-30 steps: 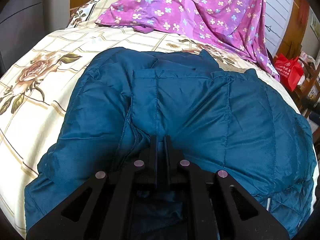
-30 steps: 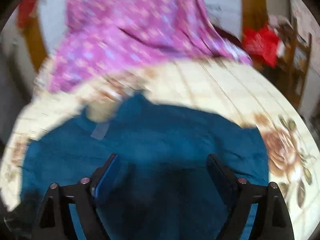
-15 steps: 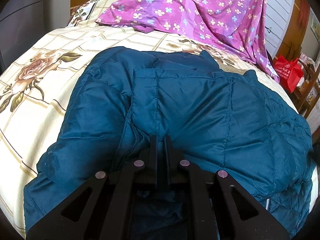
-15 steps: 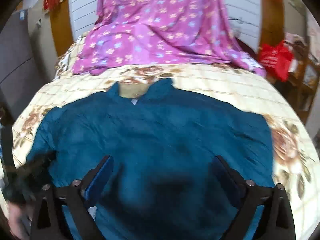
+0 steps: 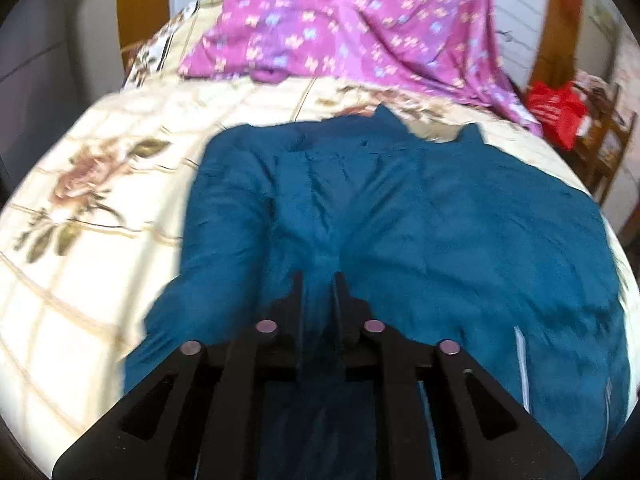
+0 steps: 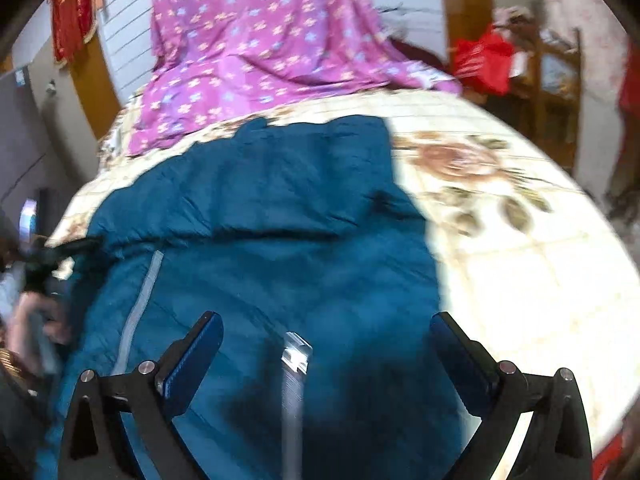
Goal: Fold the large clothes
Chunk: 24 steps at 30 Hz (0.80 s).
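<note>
Folding a teal jacket (image 5: 420,220) spread on the floral bed (image 5: 80,240)

Left gripper (image 5: 318,292) has its jaws opening, a narrow gap with jacket cloth showing between them; right gripper (image 6: 326,344) stands wide apart above the jacket's zipper edge, holding nothing. Likely soft, puffy, light and slippery, the quilted shell should be pinched at a hem or seam, not on a smooth panel

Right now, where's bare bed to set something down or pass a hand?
Free: bedspread on the jacket's side toward the cabinet, and the rose-print patch on its other side. A narrow strip runs between collar and purple sheet. Crowded: the middle under the jacket, the far end under the sheet.
</note>
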Tool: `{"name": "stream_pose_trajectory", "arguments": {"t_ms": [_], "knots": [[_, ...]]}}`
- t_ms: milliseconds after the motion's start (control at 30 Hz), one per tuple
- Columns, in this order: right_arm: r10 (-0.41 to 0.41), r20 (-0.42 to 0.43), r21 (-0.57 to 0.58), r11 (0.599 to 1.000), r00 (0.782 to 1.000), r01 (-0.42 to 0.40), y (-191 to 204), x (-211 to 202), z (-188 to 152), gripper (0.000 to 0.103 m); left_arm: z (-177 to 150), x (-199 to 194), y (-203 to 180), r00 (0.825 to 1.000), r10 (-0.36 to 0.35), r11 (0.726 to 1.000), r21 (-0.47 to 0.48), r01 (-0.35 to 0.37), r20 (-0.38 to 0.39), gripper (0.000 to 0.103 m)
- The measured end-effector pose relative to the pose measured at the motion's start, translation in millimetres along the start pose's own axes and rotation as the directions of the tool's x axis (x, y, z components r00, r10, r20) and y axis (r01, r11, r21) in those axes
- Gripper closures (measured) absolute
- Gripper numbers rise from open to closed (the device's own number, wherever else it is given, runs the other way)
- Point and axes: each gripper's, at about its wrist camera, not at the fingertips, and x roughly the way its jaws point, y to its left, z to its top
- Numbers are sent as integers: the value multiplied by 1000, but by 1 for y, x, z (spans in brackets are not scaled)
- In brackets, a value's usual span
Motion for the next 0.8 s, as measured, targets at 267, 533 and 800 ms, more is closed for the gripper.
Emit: {"name": "stream_pose_trajectory", "arguments": {"t_ms": [267, 533, 800], "knots": [[105, 2, 4, 994, 994, -105, -12, -17, -13, 0, -89, -59, 34, 996, -41, 999, 22, 43, -74, 34], [122, -258, -147, 975, 958, -164, 34, 36, -33, 0, -118, -53, 32, 998, -2, 999, 38, 4, -55, 34], [59, -278, -217, 969, 959, -123, 44, 47, -40, 0, -121, -56, 40, 999, -36, 999, -10, 35, -42, 34]]}}
